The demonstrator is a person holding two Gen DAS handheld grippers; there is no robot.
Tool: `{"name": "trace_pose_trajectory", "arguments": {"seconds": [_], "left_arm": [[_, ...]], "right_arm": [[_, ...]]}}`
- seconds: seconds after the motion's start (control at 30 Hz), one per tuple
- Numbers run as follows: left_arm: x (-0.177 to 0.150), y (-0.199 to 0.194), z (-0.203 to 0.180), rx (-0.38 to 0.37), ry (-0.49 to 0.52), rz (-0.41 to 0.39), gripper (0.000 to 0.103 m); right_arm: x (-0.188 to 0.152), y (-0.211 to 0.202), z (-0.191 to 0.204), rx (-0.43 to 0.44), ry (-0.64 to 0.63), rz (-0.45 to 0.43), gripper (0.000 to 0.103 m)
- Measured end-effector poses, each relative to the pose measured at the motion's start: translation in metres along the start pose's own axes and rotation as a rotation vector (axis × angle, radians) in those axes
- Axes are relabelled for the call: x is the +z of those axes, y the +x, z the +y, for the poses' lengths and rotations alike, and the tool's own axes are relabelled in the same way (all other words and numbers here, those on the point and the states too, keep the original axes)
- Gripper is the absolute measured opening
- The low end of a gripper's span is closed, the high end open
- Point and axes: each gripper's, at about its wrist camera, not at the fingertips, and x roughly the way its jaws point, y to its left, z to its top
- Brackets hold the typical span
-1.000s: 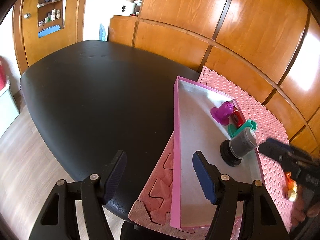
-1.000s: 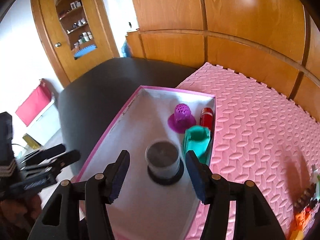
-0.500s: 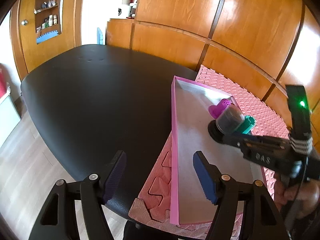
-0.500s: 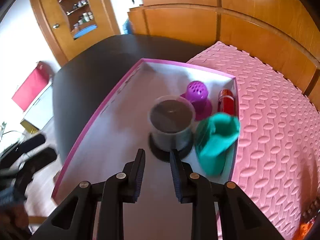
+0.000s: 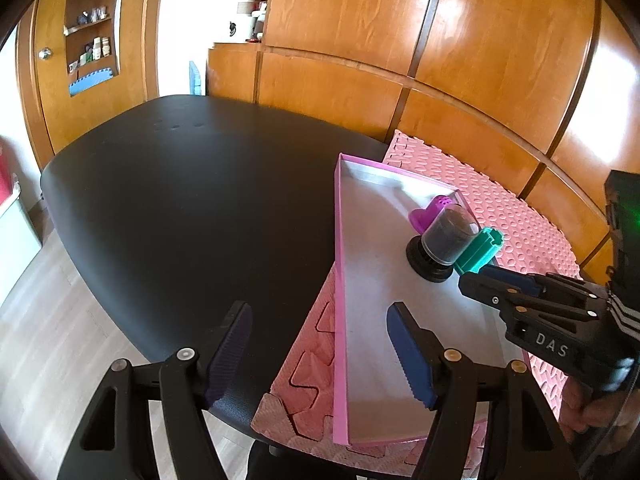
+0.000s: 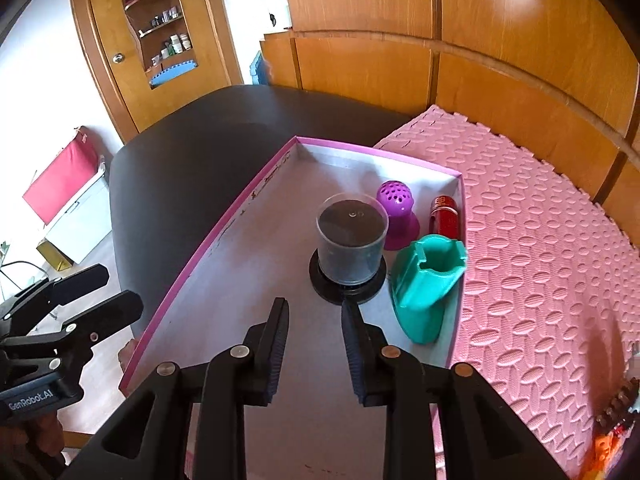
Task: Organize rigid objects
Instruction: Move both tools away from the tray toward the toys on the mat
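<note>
Centre frame in the right wrist view, our right tool (image 6: 314,312) is pressed nearly together with nothing between its pads, just short of the clear cup (image 6: 352,238) standing inside the pink tray (image 6: 208,244). Lower frame in the left view, our left tool (image 5: 320,344) is spread and empty. We judge a closed tool nudging forward could topple the cup into the green holder (image 6: 426,280).
</note>
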Motion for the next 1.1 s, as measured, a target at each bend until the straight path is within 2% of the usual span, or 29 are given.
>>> {"name": "trace_pose_trajectory", "arguments": {"seconds": [0.3, 0.53, 0.83, 1.1], "left_arm": [[-0.002, -0.008, -0.013, -0.008, 0.045, -0.014, 0.071], [-0.005, -0.010, -0.027, -0.018, 0.081, -0.017, 0.071], [-0.004, -0.011, -0.046, -0.026, 0.134, -0.019, 0.071], [-0.004, -0.012, -0.071, -0.048, 0.201, -0.017, 0.071]], "right_arm": [[-0.008, -0.027, -0.006, -0.035, 0.031, -0.062, 0.031], [-0.014, -0.050, -0.032, -0.072, 0.101, -0.096, 0.034], [-0.033, -0.090, -0.089, -0.172, 0.223, -0.158, 0.034], [-0.058, -0.137, -0.158, -0.324, 0.359, -0.211, 0.035]]}}
